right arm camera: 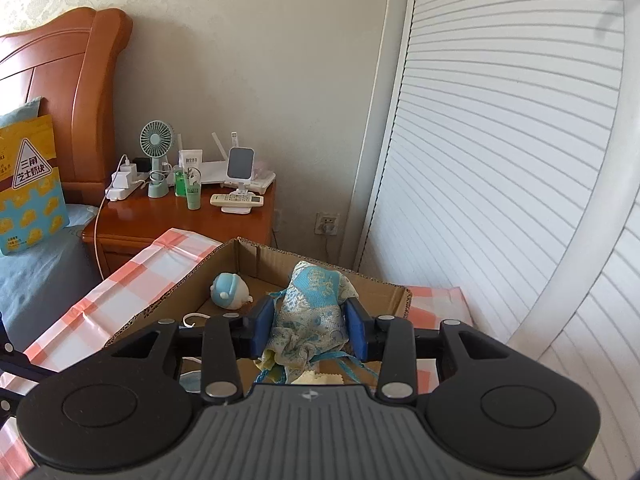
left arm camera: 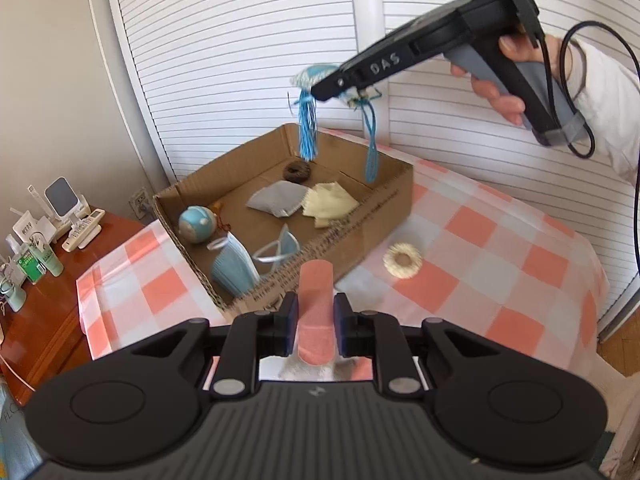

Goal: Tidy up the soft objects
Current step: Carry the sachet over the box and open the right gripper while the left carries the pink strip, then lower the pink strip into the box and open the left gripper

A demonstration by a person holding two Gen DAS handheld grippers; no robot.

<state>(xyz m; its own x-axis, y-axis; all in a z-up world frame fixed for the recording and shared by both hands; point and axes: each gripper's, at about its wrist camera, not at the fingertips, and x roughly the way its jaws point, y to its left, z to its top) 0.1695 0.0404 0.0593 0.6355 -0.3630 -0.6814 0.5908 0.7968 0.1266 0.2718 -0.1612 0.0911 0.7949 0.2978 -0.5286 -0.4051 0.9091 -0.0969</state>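
Note:
My left gripper (left arm camera: 316,322) is shut on a pink flat pad (left arm camera: 316,312), held above the near edge of a cardboard box (left arm camera: 384,204). My right gripper (right arm camera: 309,330) is shut on a blue patterned fabric pouch (right arm camera: 316,304) with tassels; in the left wrist view the pouch (left arm camera: 310,76) hangs high over the box's far side, tassels dangling. In the box lie a blue plush ball (left arm camera: 196,222), face masks (left arm camera: 236,266), a grey cloth (left arm camera: 280,198), a yellow cloth (left arm camera: 330,202) and a brown ring (left arm camera: 297,171). A cream fuzzy ring (left arm camera: 402,260) lies on the checked cloth to the right of the box.
The box stands on a table with a pink-and-white checked cloth (left arm camera: 500,264). A wooden nightstand (right arm camera: 160,220) with a fan, bottles and remotes stands to the left. White louvred doors (left arm camera: 240,60) are behind. A bed with a wooden headboard (right arm camera: 80,80) is at the far left.

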